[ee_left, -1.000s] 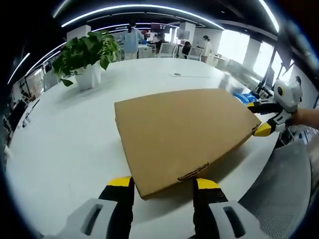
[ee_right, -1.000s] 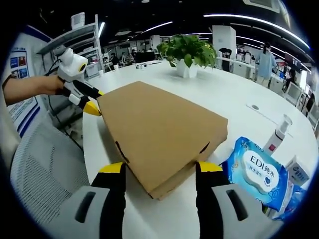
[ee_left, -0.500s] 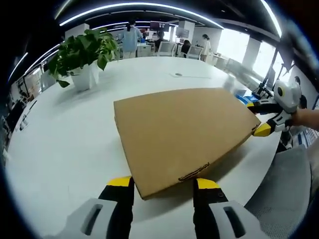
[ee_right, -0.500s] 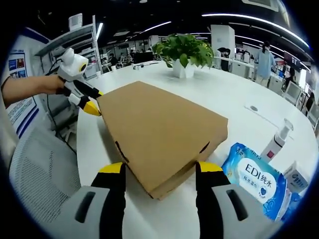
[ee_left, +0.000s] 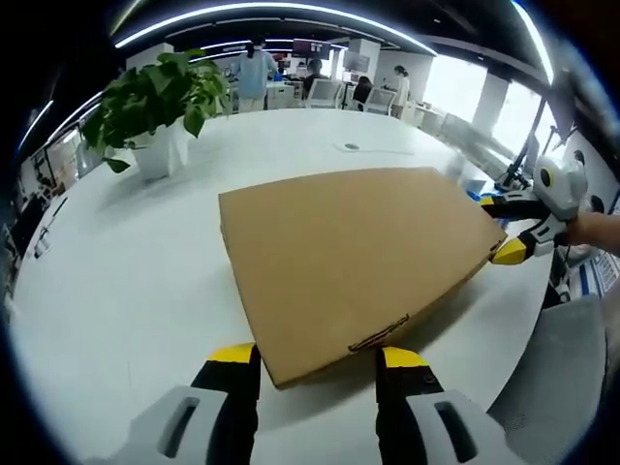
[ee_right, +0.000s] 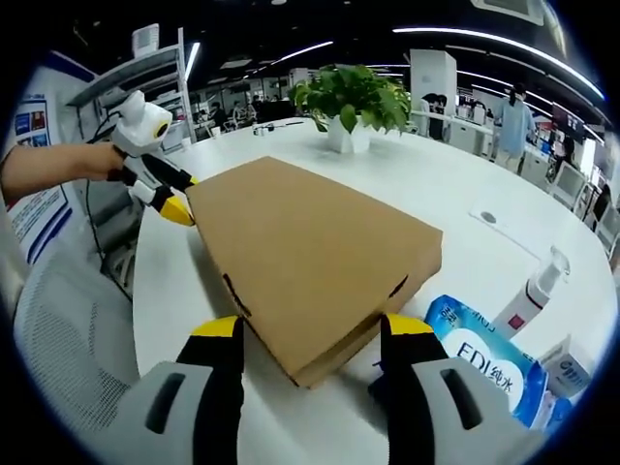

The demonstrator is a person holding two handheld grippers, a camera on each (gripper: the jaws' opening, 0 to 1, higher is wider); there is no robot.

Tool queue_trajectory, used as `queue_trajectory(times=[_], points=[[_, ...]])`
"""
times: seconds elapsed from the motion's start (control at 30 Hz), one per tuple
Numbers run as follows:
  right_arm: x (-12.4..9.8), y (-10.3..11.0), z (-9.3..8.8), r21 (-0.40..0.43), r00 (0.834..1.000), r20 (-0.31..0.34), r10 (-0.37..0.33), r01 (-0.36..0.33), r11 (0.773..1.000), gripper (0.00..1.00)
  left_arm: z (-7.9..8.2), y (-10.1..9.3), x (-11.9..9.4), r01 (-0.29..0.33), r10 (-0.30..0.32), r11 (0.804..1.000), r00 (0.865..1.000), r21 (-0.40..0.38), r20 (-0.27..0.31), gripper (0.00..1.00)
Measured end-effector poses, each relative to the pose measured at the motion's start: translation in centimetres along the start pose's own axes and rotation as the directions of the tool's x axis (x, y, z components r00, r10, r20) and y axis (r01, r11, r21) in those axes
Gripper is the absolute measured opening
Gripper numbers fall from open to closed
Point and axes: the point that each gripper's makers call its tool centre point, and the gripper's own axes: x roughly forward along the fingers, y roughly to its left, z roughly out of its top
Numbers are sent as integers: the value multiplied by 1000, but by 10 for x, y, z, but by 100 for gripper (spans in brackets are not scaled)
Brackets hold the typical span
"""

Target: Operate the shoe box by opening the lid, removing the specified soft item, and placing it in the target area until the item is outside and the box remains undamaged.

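Brown cardboard shoe box (ee_left: 354, 257) lies closed on the white table (ee_left: 126, 271). Left gripper (ee_left: 312, 356) and right gripper (ee_right: 312, 326) each straddle an opposite box corner, jaws wide.

Left gripper (ee_left: 316, 355): jaws spread wide, yellow tips (ee_left: 233, 353) level, pointing forward. Right gripper (ee_right: 312, 325): same pose, jaws parted, tips level. Bare hand (ee_right: 82, 161) and forearm behind left gripper in right gripper view; hand (ee_left: 593, 229) behind right gripper in left gripper view.

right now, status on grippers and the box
Left gripper and right gripper open, each straddling a box corner. Lid shut. Wipes pack and pump bottle beside right gripper.
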Motion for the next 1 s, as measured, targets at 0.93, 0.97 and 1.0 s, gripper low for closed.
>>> queue_trajectory(times=[0.93, 0.97, 1.0], points=[[11, -34, 11, 13, 999, -9, -37, 37, 999, 54, 33, 12, 25, 31, -31, 999, 1000, 19, -1, 48], [11, -34, 11, 13, 999, -9, -37, 38, 999, 54, 33, 12, 25, 31, -31, 999, 1000, 18, -1, 48], [11, -34, 11, 12, 999, -11, -37, 37, 999, 54, 33, 12, 25, 31, -31, 999, 1000, 17, -2, 48]])
